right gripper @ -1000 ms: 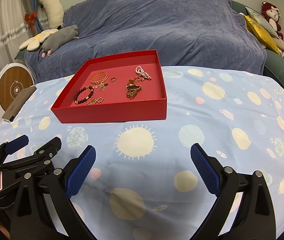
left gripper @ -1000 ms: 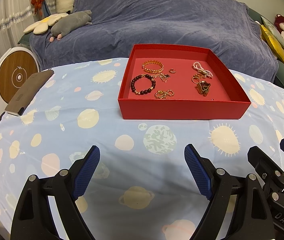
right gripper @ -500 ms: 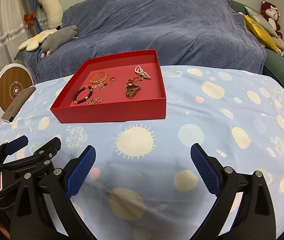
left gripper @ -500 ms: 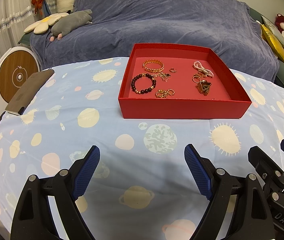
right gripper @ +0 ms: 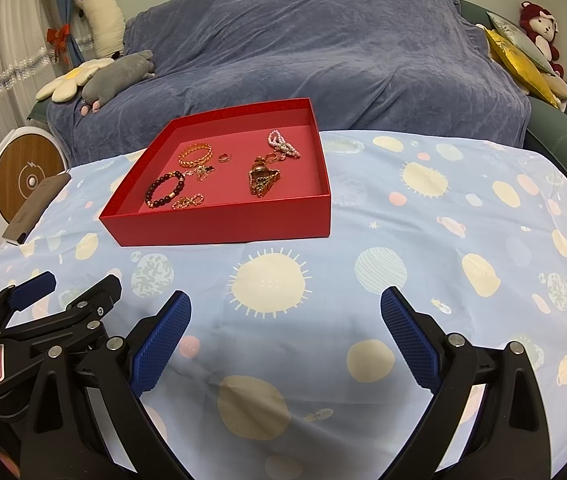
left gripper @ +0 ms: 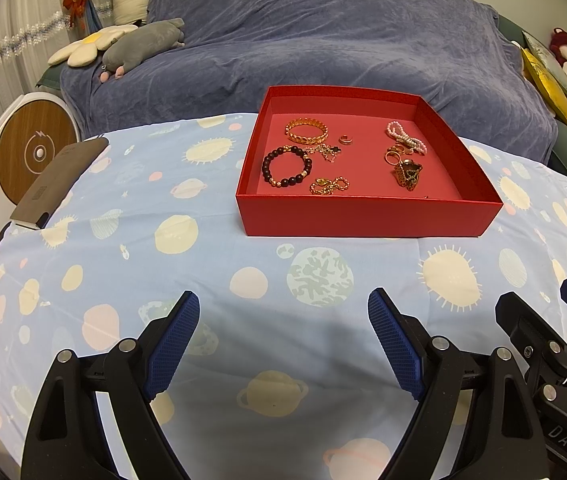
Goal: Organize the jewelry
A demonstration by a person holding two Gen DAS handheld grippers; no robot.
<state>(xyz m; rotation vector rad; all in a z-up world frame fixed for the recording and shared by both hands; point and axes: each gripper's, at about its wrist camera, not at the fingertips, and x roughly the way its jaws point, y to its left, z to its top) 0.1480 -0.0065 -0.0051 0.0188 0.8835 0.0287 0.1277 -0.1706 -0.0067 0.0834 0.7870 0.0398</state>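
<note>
A red tray [left gripper: 367,222] [right gripper: 223,226] sits on a planet-print tablecloth. It holds a gold chain bangle [left gripper: 306,130] [right gripper: 195,153], a dark bead bracelet [left gripper: 286,167] [right gripper: 165,188], a small gold chain [left gripper: 329,185], a ring [left gripper: 346,140], a pearl strand [left gripper: 405,136] [right gripper: 283,145] and a tangled gold piece [left gripper: 407,172] [right gripper: 262,178]. My left gripper [left gripper: 283,340] is open and empty, short of the tray's front wall. My right gripper [right gripper: 285,340] is open and empty, to the right of the left one.
A grey-brown flat case [left gripper: 59,182] lies at the table's left edge. A round wooden-faced device [left gripper: 35,152] stands left of the table. A blue-covered sofa [left gripper: 323,40] with plush toys is behind. The cloth [right gripper: 463,220] extends right of the tray.
Both views have drifted very slightly; the tray sits a touch lower in the frames. Both grippers stay open and empty.
</note>
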